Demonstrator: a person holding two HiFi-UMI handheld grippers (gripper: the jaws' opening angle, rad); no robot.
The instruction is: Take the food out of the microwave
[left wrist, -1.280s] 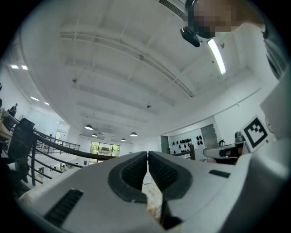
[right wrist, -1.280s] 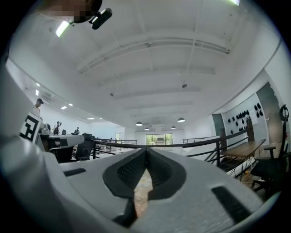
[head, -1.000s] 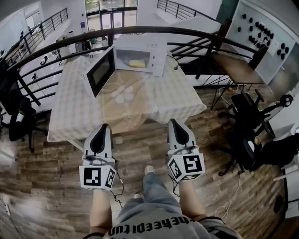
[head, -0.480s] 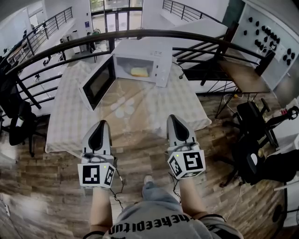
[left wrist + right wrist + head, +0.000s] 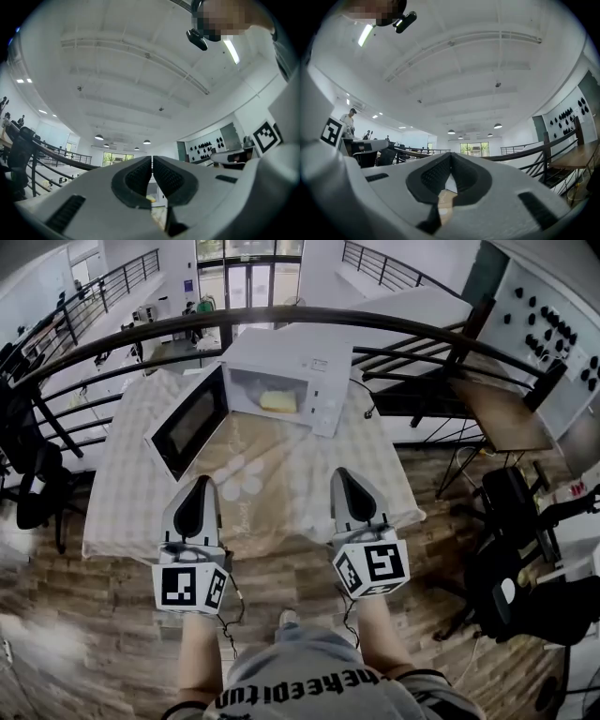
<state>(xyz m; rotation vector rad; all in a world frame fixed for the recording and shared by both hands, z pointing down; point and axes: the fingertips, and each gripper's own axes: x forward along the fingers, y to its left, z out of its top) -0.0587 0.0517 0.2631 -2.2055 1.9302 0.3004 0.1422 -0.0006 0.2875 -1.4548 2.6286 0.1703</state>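
A white microwave stands at the far end of a table with a checked cloth, its door swung open to the left. Inside lies the pale yellow food. My left gripper and right gripper hover side by side over the table's near edge, well short of the microwave, both pointing toward it. The left gripper's pads meet with nothing between them. The right gripper is shut and empty too. A sliver of the food shows below the left jaws.
A dark curved railing runs behind the table. Black office chairs stand at the left and right. A wooden desk sits at the right, and the floor is wood planks.
The person has stepped toward the table. Both grippers moved forward from over the floor to the table's near edge, and the microwave looks nearer. Both jaws stayed shut.
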